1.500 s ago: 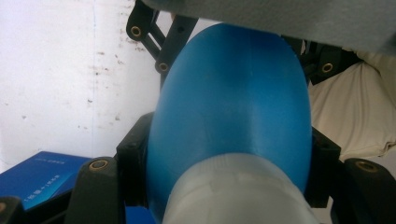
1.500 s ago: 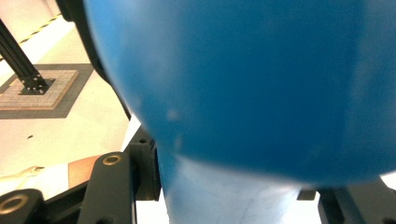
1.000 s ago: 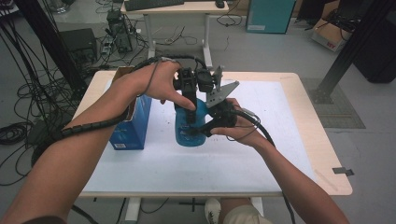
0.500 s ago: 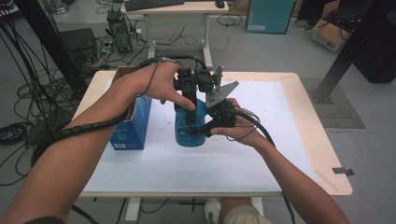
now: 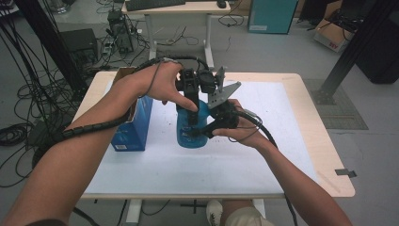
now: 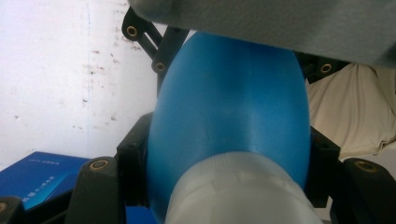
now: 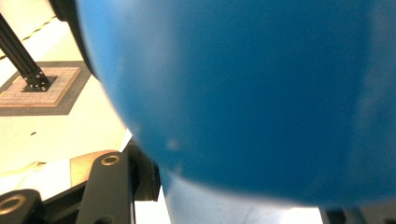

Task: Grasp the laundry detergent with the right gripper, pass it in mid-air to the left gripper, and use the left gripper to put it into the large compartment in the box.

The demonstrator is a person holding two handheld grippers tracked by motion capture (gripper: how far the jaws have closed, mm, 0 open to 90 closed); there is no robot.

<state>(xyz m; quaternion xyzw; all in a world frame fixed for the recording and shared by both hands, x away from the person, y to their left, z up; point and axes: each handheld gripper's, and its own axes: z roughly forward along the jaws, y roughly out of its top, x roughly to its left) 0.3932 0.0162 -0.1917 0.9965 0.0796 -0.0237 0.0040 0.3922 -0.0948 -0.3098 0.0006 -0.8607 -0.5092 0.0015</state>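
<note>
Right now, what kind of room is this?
Probably a lab or workshop: cables sprawl over the floor, a desk with a keyboard stands behind the table, and a cardboard box sits on the floor.

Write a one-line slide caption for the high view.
Both hand-held grippers, left gripper and right gripper, clamp a blue bottle upright on the white table, beside a blue box.

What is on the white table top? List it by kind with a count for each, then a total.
Blue bottles: 1, the bottle, held by the left gripper from above and the right gripper from the side.
Blue boxes: 1, the box standing left of the bottle.
Grippers: 2.
Total: 4.
</note>
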